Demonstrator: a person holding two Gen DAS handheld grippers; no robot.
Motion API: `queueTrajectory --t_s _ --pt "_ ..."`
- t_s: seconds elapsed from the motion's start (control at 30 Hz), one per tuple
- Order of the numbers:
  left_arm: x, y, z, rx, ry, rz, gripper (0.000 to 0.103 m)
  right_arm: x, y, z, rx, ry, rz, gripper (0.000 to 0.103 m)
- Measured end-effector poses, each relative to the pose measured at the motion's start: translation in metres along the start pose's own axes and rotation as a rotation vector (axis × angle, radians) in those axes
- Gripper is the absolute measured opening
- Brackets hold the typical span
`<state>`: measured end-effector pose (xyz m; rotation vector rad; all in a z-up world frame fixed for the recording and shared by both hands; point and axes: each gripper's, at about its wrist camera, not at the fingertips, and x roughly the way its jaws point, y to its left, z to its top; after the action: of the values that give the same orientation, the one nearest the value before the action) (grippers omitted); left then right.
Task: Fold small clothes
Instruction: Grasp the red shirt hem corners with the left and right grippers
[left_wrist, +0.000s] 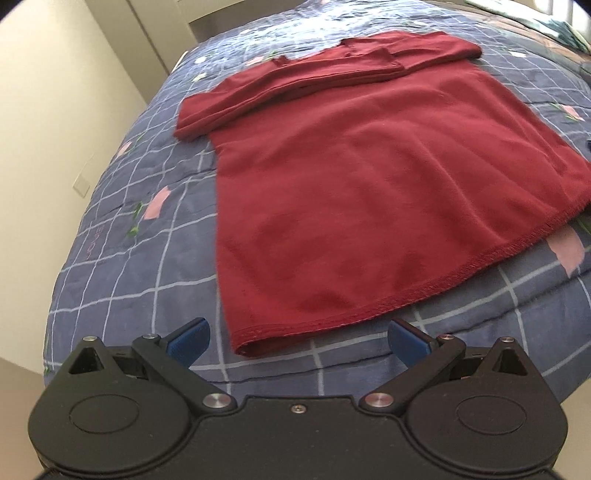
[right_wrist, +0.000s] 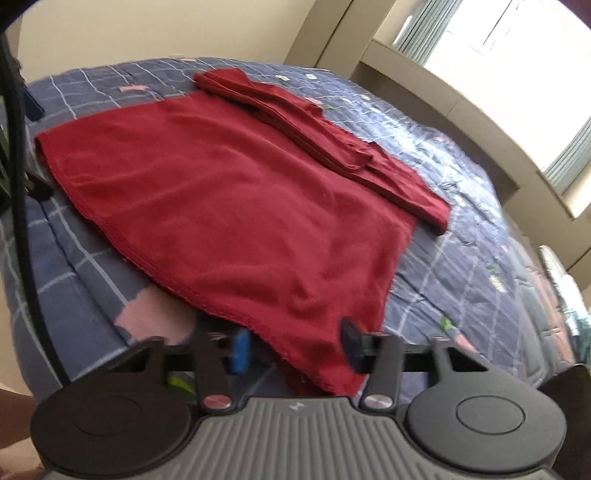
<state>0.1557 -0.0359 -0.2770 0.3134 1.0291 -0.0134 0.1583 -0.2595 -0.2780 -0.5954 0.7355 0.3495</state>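
Observation:
A dark red long-sleeved top (left_wrist: 369, 184) lies flat on the blue checked quilt (left_wrist: 147, 258), its two sleeves (left_wrist: 314, 70) folded across the chest at the far end. My left gripper (left_wrist: 299, 341) is open just above the quilt, and the top's near hem corner sits between its blue pads without touching them. In the right wrist view the same top (right_wrist: 229, 206) spreads out ahead over the quilt (right_wrist: 461, 221). My right gripper (right_wrist: 295, 347) straddles the other hem corner. Its fingers stand apart and the cloth lies loose between them; this view is blurred.
The bed's edge drops off towards a cream wall (left_wrist: 55, 110) with a socket plate (left_wrist: 81, 184). A beige ledge (right_wrist: 443, 96) and a bright window (right_wrist: 498, 37) run behind the bed. A black cable (right_wrist: 18, 184) hangs at the left.

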Motion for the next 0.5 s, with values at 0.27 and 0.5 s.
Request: queueTrajectory --t_s 0.27,0.5 --pt "0.005 -0.014 0.005 0.078 -0.026 -0.041 0.102 0.003 -0.040 0.022 0.284 0.018 0.130 0.010" --pt "0.013 -0.030 0.014 0.126 -0.049 -0.037 0.102 0.005 -0.071 0.048 0.387 -0.001 0.190 0.010"
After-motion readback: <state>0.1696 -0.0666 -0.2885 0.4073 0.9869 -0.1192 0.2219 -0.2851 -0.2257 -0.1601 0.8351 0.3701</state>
